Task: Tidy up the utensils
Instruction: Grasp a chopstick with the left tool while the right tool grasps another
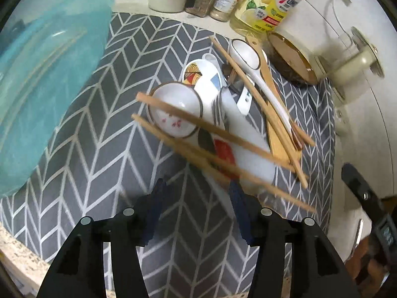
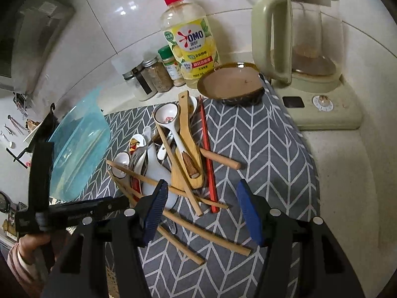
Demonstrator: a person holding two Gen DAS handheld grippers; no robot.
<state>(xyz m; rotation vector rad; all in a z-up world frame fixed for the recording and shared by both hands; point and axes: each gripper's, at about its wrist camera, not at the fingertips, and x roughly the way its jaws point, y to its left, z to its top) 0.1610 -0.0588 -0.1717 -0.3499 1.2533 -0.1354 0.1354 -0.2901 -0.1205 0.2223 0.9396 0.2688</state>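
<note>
Seemingly between picks, both grippers hung over the utensil pile [image 2: 171, 164] on the mat [image 2: 260, 149]. Left gripper [image 1: 196, 203] was open, empty, a chopstick [image 1: 213, 159] just ahead; right gripper [image 2: 201, 211] gaped empty too. Next: close on one chopstick, probably for the tub [image 2: 79, 144].

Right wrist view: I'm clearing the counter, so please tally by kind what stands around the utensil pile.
Lidded seasoning jars: 3
Yellow-labelled soap bottle with red pump: 1
Pale green glass kettle: 1
Round brown bowl: 1
Translucent blue plastic basin: 1
Total: 7
</note>
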